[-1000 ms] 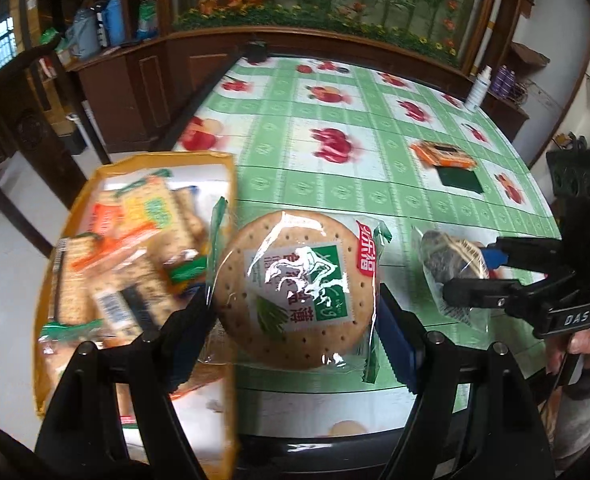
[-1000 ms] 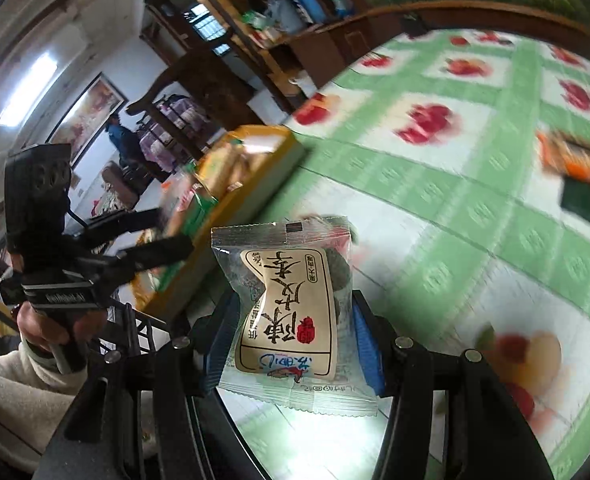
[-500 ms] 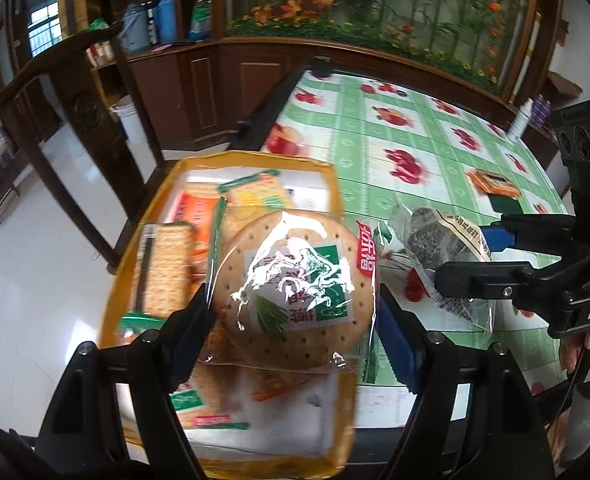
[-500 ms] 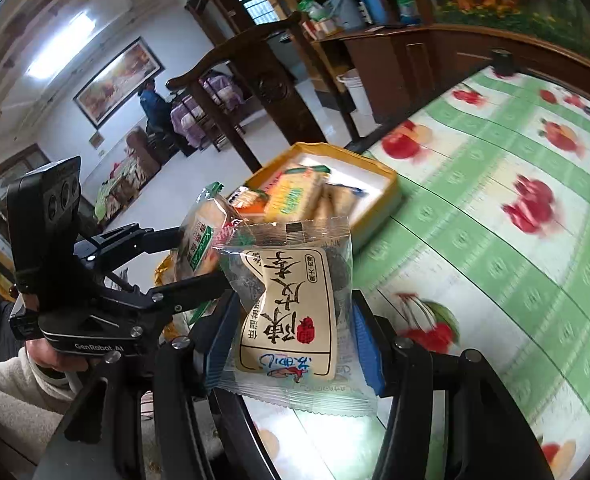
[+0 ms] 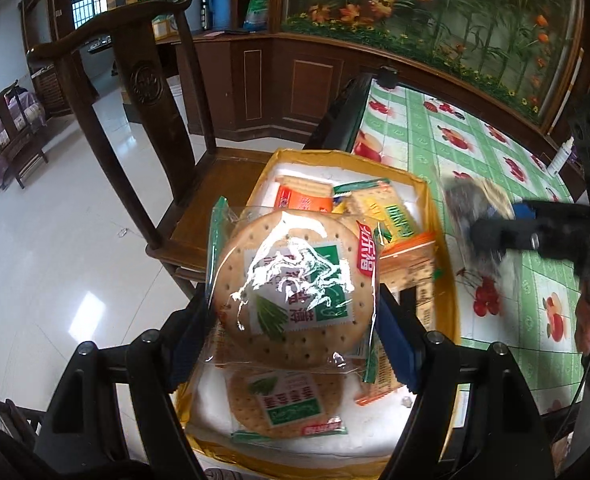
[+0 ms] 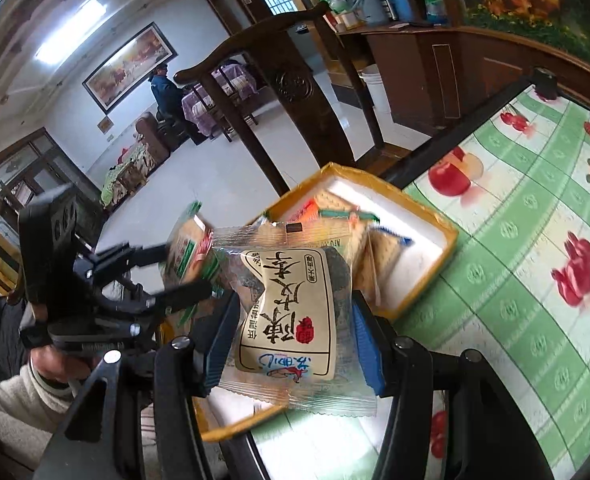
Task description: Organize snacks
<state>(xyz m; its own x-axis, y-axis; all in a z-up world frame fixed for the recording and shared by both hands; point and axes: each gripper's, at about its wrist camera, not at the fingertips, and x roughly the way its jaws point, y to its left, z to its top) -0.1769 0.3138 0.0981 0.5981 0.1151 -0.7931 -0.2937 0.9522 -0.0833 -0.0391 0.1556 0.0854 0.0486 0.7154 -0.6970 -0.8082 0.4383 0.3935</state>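
Right, left gripper (image 5: 295,320) is clamped on a round cracker pack (image 5: 293,292) in clear crinkly wrap, held above the yellow-rimmed box (image 5: 451,312), hiding much of what lies inside. Right gripper (image 6: 291,344) is closed on a small dark snack packet (image 6: 291,312) with a cream label, over the box's near corner; in the left view that packet is a blur. Box sits at the table's edge, beside the green fruit-print tablecloth (image 6: 535,264), a wooden chair (image 5: 163,128) just past it. Another round cracker pack (image 5: 285,404) lies flat in the box's white lining.
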